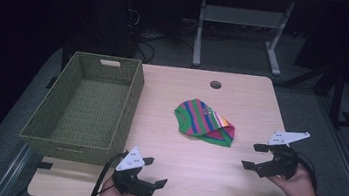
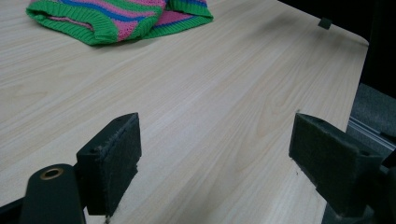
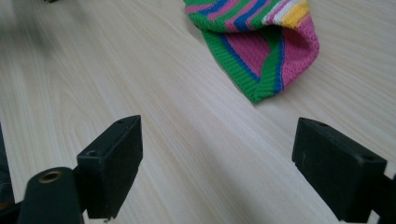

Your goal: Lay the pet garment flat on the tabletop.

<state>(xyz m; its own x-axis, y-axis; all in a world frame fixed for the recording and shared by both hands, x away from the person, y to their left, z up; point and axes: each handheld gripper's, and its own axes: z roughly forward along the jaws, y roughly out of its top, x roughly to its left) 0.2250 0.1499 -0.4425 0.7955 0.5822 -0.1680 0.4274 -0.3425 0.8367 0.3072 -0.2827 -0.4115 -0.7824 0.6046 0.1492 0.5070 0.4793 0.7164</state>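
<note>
Striped knit garment (image 1: 206, 121) lies crumpled on the wooden surface (image 1: 167, 178), just right of the woven basket (image 1: 86, 105). It looks soft, light and floppy, likely to sag when lifted; the thick green ribbed hem nearest both tools seems the surest hold. Left hand-held gripper (image 1: 153, 172) and right hand-held gripper (image 1: 254, 156) hover with jaws spread wide, empty.

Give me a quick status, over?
Left gripper open, right gripper open, both empty. Striped knit crumpled mid-table, untouched. Basket beside it; nothing in between.
</note>
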